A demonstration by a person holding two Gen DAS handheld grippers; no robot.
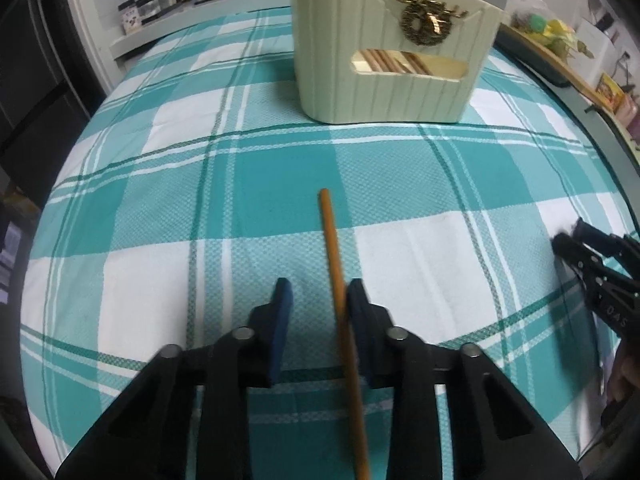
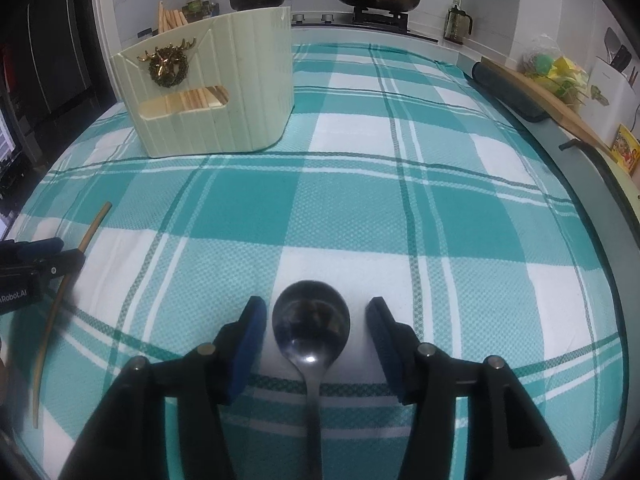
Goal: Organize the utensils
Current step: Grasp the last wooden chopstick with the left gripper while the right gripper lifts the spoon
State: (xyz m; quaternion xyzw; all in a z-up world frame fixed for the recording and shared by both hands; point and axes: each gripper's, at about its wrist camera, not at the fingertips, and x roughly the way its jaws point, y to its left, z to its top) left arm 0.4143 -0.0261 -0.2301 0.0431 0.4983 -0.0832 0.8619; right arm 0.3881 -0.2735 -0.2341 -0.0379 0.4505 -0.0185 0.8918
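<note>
The checked bench (image 1: 400, 184) is carrying a cream holder (image 1: 384, 60) in the upper centre, already keeping wooden sticks upright. The left tongs (image 1: 316, 308) are standing spread, a chopstick (image 1: 334, 256) brushing one pad. The right tongs (image 2: 316, 328) are straddling a spoon (image 2: 311, 320), untouched.

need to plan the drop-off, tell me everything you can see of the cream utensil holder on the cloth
The cream ribbed plastic utensil holder stands upright on the teal and white checked tablecloth, near its far edge. Its front wall steps down and carries a gold deer-head ornament in a dark wreath above a slot-shaped window. Light wooden chopsticks lean inside, visible through the window and above the rim. Neither gripper touches it.
</note>
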